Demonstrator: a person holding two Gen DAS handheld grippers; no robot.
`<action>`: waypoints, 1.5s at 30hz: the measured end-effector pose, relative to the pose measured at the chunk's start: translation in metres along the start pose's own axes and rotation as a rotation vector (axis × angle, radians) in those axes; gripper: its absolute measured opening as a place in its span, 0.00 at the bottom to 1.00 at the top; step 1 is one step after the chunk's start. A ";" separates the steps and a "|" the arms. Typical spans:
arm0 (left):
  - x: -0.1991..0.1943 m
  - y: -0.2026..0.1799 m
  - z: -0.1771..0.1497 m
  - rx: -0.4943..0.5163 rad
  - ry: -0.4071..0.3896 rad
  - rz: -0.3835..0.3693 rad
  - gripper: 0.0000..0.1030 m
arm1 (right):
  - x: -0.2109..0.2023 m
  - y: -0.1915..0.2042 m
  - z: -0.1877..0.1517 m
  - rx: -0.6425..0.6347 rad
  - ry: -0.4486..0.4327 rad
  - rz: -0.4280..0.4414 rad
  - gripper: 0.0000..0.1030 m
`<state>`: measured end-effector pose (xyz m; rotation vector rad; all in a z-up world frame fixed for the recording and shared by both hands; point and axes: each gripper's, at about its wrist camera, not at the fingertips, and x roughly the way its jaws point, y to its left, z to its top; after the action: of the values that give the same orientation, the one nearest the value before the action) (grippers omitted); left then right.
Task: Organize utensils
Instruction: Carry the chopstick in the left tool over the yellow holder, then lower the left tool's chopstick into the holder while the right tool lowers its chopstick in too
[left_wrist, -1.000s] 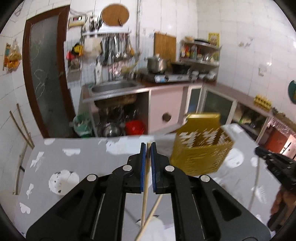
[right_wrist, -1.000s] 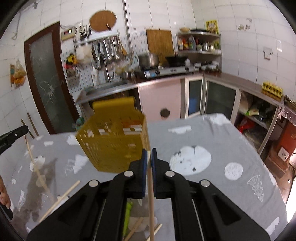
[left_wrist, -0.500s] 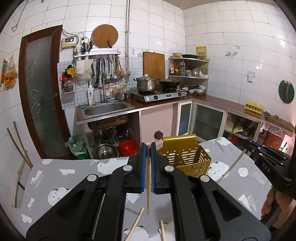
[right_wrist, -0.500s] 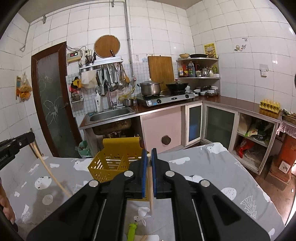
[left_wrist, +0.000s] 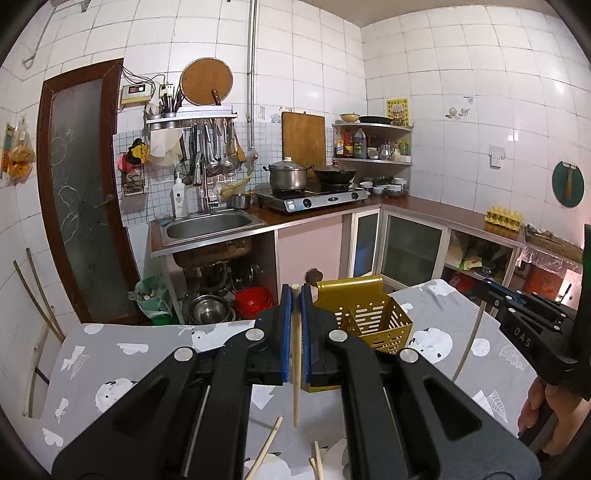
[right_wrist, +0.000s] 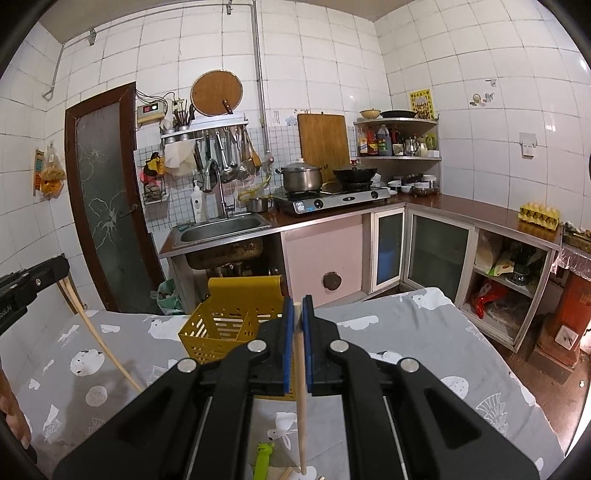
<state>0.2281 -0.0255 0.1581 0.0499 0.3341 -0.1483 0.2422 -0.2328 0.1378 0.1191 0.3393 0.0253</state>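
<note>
Now | left gripper (left_wrist: 293, 295) clenched on a chopstick (left_wrist: 295, 373) | right gripper (right_wrist: 298, 306) clenched on another chopstick (right_wrist: 301, 402) | yellow basket (right_wrist: 221, 332) just beyond both jaws | best to tip each stick in tail-first, one at a time

Left gripper (left_wrist: 295, 291) and right gripper (right_wrist: 298, 303), side by side, both tilted slightly downward, jaws clamped.
</note>
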 end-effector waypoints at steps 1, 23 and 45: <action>-0.001 0.000 0.000 0.001 -0.005 0.002 0.03 | -0.002 0.001 0.001 -0.002 -0.004 -0.001 0.05; -0.010 -0.008 0.032 0.005 -0.104 -0.009 0.03 | -0.016 0.017 0.041 -0.054 -0.098 0.011 0.05; 0.057 -0.019 0.080 -0.037 -0.210 -0.088 0.03 | 0.042 0.035 0.113 -0.010 -0.176 0.026 0.05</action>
<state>0.3046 -0.0580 0.2139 -0.0168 0.1294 -0.2331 0.3197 -0.2085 0.2342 0.1152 0.1620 0.0421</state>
